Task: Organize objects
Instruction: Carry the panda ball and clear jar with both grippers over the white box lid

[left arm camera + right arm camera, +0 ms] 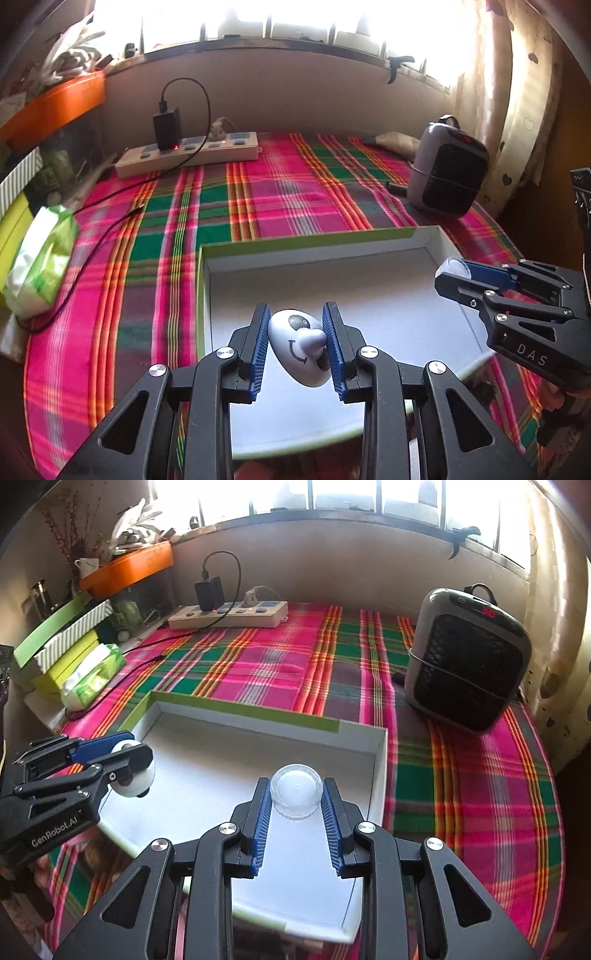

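Note:
A shallow white box lid with a green rim [310, 245] [243, 707] lies on the plaid cloth. My left gripper [295, 345] is shut on a white egg-shaped toy with a smiling face [299, 347] and holds it over the box's near part; the toy also shows in the right wrist view [135, 771]. My right gripper [297, 808] is shut on a clear round plastic jar [296, 790] over the box's right side. In the left wrist view the right gripper [452, 278] holds the jar [454, 267] at the box's right edge.
A power strip with a black charger [188, 153] [229, 614] lies at the back. A grey heater [448, 166] [467, 657] stands at the right. A green tissue pack [40, 258] [92, 681] and stacked boxes [62, 642] sit at the left. A black cable [92, 240] crosses the cloth.

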`<state>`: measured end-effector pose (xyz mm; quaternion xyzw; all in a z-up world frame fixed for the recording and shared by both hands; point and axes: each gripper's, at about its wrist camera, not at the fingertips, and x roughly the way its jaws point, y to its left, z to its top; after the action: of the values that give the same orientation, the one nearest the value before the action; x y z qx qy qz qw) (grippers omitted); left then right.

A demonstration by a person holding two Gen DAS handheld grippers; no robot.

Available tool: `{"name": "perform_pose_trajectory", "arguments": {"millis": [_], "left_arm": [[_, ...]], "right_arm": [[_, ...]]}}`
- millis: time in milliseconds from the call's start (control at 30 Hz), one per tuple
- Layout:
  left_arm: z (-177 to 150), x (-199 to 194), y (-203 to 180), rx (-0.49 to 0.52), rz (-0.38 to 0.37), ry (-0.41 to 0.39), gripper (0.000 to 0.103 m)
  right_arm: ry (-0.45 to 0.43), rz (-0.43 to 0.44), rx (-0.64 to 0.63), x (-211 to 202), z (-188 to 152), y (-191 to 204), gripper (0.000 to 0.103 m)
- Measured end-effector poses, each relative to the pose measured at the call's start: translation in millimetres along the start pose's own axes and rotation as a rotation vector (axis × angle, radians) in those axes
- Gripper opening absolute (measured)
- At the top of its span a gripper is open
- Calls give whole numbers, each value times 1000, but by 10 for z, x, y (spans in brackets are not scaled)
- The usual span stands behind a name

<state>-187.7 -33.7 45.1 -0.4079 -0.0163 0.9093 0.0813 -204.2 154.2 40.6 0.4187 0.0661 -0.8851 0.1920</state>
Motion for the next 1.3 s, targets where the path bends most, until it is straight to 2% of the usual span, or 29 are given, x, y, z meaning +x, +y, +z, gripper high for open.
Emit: {"name": "perform_pose_trajectory", "arguments": {"millis": [400, 1200, 1267, 1300], "left_arm": [[188, 332, 100, -6, 2, 33, 27], [200, 498, 163, -15, -2, 66, 29], [201, 499, 163, -16, 0, 67, 29], [199, 495, 162, -17, 2, 68, 30]], "right_arm": [[76, -16, 7, 421, 156, -66, 29], [96, -43, 22, 533, 153, -51, 29], [91, -38, 30, 525, 150, -58, 32], [88, -36, 30, 519, 148, -52, 38]]}}
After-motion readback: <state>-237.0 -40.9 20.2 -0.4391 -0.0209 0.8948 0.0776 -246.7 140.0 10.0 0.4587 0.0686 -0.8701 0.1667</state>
